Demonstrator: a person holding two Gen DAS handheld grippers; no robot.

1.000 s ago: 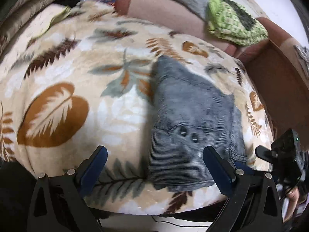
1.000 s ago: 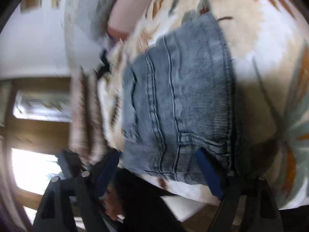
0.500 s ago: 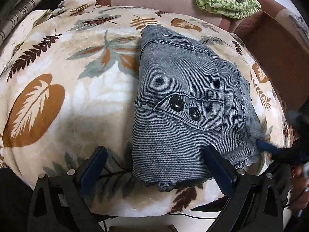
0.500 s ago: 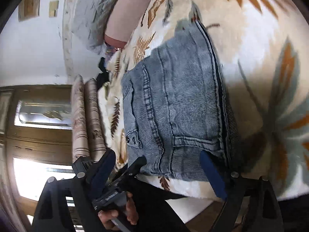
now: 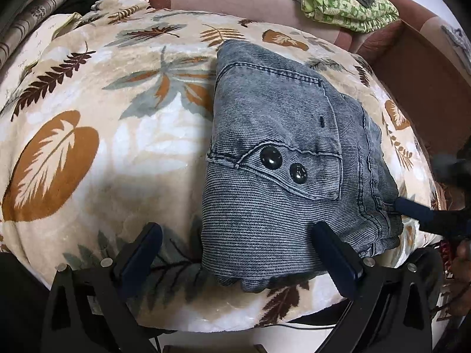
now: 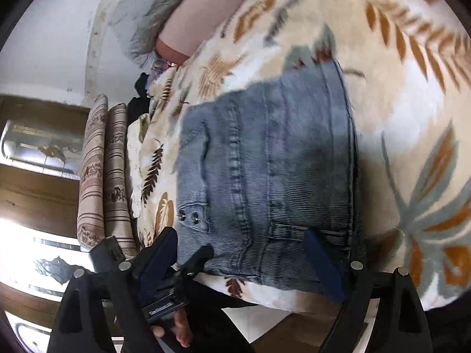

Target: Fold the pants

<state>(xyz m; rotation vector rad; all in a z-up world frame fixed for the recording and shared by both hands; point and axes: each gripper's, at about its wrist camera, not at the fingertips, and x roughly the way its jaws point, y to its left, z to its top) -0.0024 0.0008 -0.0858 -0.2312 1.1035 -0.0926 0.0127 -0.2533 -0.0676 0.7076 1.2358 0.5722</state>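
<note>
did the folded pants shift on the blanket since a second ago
No. The folded pants show the same far corner against the same grey-and-orange leaf of the blanket; they only look bigger because the left wrist camera dropped closer.

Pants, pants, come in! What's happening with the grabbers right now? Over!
Left gripper open over near edge of folded pants. Right gripper open at pants' side edge, holding nothing. Leaf blanket beneath; nothing in the way.

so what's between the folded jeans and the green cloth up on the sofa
In the left wrist view, only leaf-print blanket and the pinkish sofa cushion lie between the folded jeans and the green cloth; no other object sits there.
</note>
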